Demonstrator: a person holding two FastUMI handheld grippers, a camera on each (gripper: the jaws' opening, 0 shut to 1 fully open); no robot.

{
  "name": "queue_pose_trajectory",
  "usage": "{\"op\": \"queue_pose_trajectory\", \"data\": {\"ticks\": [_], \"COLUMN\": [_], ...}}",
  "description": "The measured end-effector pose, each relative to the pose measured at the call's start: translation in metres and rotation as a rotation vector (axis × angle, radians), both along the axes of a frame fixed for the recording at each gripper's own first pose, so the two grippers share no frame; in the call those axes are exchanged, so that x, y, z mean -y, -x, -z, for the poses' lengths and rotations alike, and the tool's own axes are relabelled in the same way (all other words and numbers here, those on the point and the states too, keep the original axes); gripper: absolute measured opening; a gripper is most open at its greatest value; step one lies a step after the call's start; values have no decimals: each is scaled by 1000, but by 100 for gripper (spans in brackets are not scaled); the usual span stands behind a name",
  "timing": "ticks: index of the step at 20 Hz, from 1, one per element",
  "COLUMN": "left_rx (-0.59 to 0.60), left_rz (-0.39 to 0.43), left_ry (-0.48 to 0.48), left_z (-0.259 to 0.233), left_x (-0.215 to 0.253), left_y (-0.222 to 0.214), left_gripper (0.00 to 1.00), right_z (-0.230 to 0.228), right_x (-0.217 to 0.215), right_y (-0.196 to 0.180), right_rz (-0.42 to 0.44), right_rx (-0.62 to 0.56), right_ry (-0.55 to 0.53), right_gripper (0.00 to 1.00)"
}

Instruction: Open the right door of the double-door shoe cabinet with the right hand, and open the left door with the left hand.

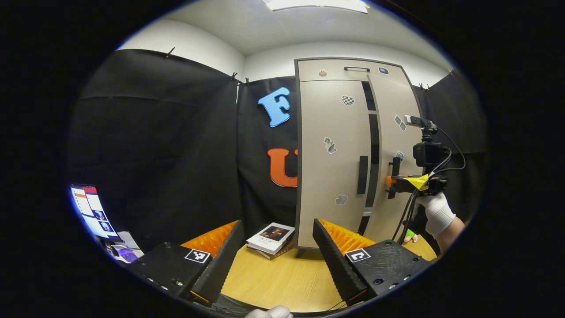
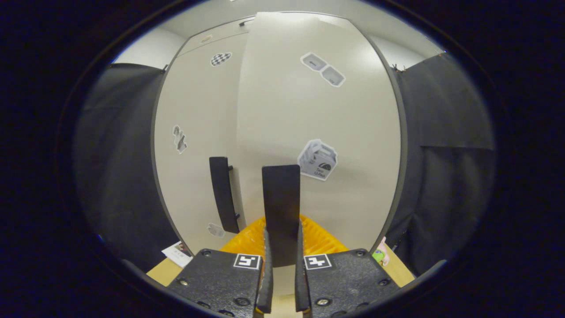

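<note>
So there's one shoe cabinet (image 1: 335, 176) standing on the desk (image 1: 282, 278), pale beige with a dark frame, two tall doors and two black vertical handles. I'm counting four or five little stickers across the doors. Two books (image 1: 270, 239) are lying stacked on the desk just left of the cabinet's foot.

My right hand-held gripper (image 2: 281, 247) is clamping the right door handle (image 2: 280, 207) between both fingers, and the right door (image 2: 318, 132) is standing slightly ajar, with a dark gap showing between it and the left door (image 1: 331, 154). From the left gripper view my gloved hand (image 1: 435, 212) is holding that tool at the handle.

My left hand-held gripper (image 1: 278, 247) is hovering wide apart over the desk, well short of the left door handle (image 1: 362, 174).
</note>
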State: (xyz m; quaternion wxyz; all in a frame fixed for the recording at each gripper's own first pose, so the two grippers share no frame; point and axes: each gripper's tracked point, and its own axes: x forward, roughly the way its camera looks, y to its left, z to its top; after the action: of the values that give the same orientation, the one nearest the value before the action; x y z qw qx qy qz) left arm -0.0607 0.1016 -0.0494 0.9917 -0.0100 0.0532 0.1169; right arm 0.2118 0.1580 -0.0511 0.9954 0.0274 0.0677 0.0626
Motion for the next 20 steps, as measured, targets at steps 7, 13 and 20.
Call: {"op": "queue_pose_trajectory", "data": {"ticks": [7, 13, 20], "left_rx": [-1, -7, 9], "left_rz": [85, 158, 206], "left_ry": [23, 17, 8], "left_z": [3, 6, -2], "left_x": [19, 44, 114], "left_y": [3, 0, -8], "left_gripper": [95, 95, 95], "right_z": [0, 0, -1], "right_x": [43, 86, 126], "right_y": [52, 84, 102], "right_rz": [26, 32, 8], "right_rx": [1, -2, -4], "right_ry": [-10, -22, -12], "right_gripper": [21, 19, 12]}}
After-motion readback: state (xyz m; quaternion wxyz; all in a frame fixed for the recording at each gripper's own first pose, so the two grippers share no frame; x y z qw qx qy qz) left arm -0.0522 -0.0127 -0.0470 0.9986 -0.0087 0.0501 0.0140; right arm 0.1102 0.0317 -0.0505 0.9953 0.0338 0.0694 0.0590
